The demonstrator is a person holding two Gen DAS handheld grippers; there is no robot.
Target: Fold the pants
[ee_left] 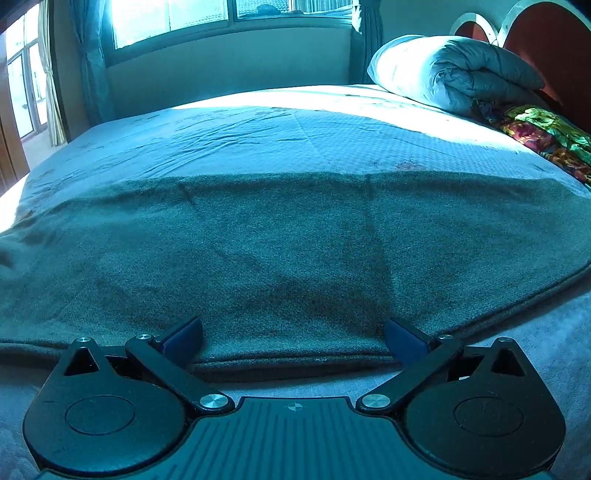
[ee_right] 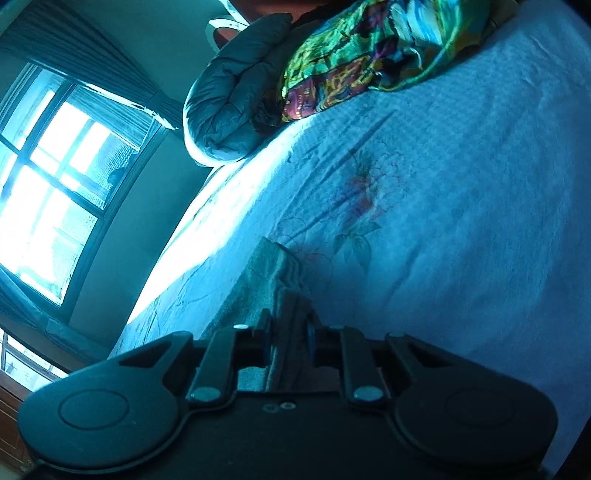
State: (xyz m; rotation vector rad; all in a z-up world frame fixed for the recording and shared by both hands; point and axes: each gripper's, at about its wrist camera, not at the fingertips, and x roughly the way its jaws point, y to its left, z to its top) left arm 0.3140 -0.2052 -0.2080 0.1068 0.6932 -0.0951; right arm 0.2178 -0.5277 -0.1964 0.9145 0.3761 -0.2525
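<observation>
Dark grey-green pants (ee_left: 288,254) lie spread flat across the near half of the bed, their hemmed edge just ahead of my left gripper (ee_left: 293,338). That gripper stands wide open, its blue-padded fingers (ee_left: 184,334) resting at the cloth's near edge with nothing pinched. In the right wrist view my right gripper (ee_right: 286,332) is shut on a bunched fold of the pants (ee_right: 269,280), which rises from between the pads and is lifted off the sheet.
A pale blue bedsheet (ee_left: 295,125) with a faint flower print (ee_right: 364,195) covers the bed. A rolled grey duvet (ee_left: 450,74) and a bright patterned cloth (ee_left: 546,133) lie by the red headboard (ee_left: 554,44). A window (ee_left: 229,14) and curtains lie beyond.
</observation>
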